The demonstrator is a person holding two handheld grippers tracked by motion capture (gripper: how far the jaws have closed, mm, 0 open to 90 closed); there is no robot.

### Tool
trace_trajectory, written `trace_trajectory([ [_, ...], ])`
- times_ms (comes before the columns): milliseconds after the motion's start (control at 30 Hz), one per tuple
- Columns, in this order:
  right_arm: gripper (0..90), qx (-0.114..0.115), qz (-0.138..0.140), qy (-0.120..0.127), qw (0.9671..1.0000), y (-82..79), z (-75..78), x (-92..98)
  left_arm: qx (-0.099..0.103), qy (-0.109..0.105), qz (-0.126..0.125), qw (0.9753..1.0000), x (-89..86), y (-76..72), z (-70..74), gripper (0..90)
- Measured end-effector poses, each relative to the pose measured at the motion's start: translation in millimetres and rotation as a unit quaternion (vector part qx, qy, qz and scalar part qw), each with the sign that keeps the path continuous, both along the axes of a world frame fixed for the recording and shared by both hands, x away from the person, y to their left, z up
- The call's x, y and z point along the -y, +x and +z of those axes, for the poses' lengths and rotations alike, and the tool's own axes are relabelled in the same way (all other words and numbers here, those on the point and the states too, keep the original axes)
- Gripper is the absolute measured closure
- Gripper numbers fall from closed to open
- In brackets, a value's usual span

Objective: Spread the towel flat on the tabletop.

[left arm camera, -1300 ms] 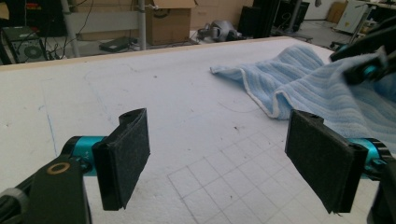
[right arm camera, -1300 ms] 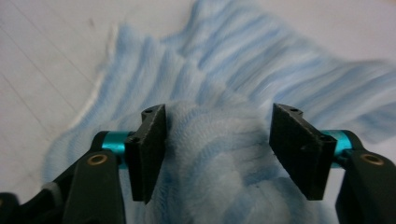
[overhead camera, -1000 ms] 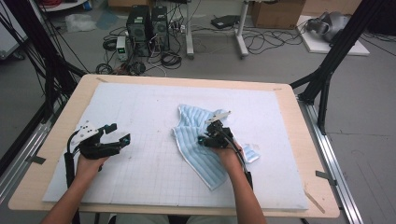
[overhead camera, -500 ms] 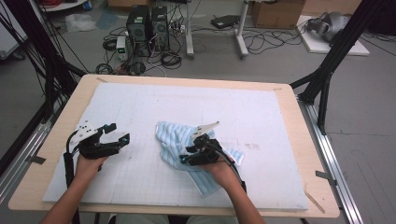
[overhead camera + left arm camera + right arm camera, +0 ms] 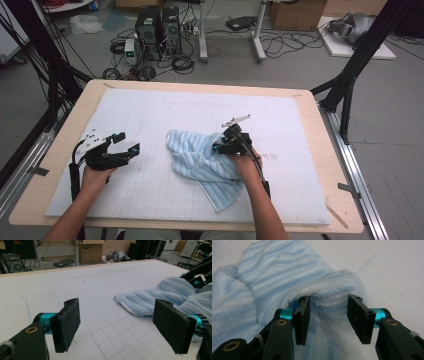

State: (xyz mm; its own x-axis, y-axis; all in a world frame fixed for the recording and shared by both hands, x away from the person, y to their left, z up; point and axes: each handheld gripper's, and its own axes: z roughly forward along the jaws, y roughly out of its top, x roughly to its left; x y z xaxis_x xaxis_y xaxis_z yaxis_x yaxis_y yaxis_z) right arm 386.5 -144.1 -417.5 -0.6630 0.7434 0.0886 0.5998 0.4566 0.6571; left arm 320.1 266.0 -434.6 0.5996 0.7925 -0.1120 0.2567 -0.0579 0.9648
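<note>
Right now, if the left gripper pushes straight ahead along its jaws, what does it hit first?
Probably the white foam mat: the left gripper has its jaws open with bare mat between them. The blue striped towel lies ahead but to the right of that line, so likely a miss, though depth is unclear.

Beyond our desk [image 5: 320,165] we saw a grey floor [image 5: 390,100] strewn with cables [image 5: 280,47], computer towers [image 5: 159,27] and cardboard boxes [image 5: 295,12].

The high view looks down from above; both claw views sit close, sharing the blue towel [image 5: 200,160].
</note>
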Motion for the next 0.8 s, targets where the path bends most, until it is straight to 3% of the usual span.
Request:
trace_trajectory([
  [200, 46.3, -0.006, -0.004, -0.026, 0.9996, 8.9, -15.4, -19.6, -0.001, 0.003, -0.003, 1.0000, 1.0, -0.1, -0.1, 22.5],
  [300, 46.9, 0.008, -0.014, -0.027, 0.9995, 11.3, -18.1, -25.2, -0.001, 0.004, -0.003, 1.0000, 1.2, 0.0, -0.3, 22.5],
  [333, 49.6, 0.011, -0.014, -0.030, 0.9994, 11.3, -18.5, -26.5, -0.001, 0.004, -0.003, 1.0000, 1.2, 0.1, -0.4, 22.5],
  [367, 70.8, 0.017, 0.011, -0.025, 0.9995, 10.6, -18.4, -28.0, -0.001, 0.004, -0.003, 1.0000, 1.1, 0.4, -0.5, 22.6],
  [400, 70.8, 0.017, 0.011, -0.025, 0.9995, 10.6, -18.4, -28.0, -0.002, 0.003, -0.003, 1.0000, 1.2, 0.5, -0.7, 22.6],
  [467, 80.3, 0.016, 0.037, -0.022, 0.9989, 11.2, -17.7, -27.4, -0.003, 0.004, -0.003, 1.0000, 1.4, 0.6, -0.8, 22.6],
  [500, 81.2, 0.018, 0.042, -0.026, 0.9986, 11.3, -16.9, -26.8, -0.003, 0.005, -0.004, 1.0000, 1.3, 0.5, -0.7, 22.6],
  [533, 81.5, 0.031, 0.041, -0.046, 0.9976, 11.8, -12.4, -22.5, -0.002, 0.004, -0.003, 1.0000, 1.2, 0.3, -0.5, 22.6],
  [600, 81.5, 0.038, 0.037, -0.055, 0.9971, 11.9, -10.4, -19.5, -0.003, 0.003, -0.002, 1.0000, 0.9, 0.4, -0.5, 22.6],
  [633, 81.4, 0.046, 0.023, -0.087, 0.9949, 13.2, -5.0, -11.8, -0.003, 0.002, 0.000, 1.0000, 1.1, 0.5, -0.7, 22.6],
  [800, 81.3, 0.062, -0.005, -0.107, 0.9923, 18.6, 9.3, 7.8, -0.004, 0.003, 0.000, 1.0000, 4.9, 1.4, -0.5, 22.8],
])
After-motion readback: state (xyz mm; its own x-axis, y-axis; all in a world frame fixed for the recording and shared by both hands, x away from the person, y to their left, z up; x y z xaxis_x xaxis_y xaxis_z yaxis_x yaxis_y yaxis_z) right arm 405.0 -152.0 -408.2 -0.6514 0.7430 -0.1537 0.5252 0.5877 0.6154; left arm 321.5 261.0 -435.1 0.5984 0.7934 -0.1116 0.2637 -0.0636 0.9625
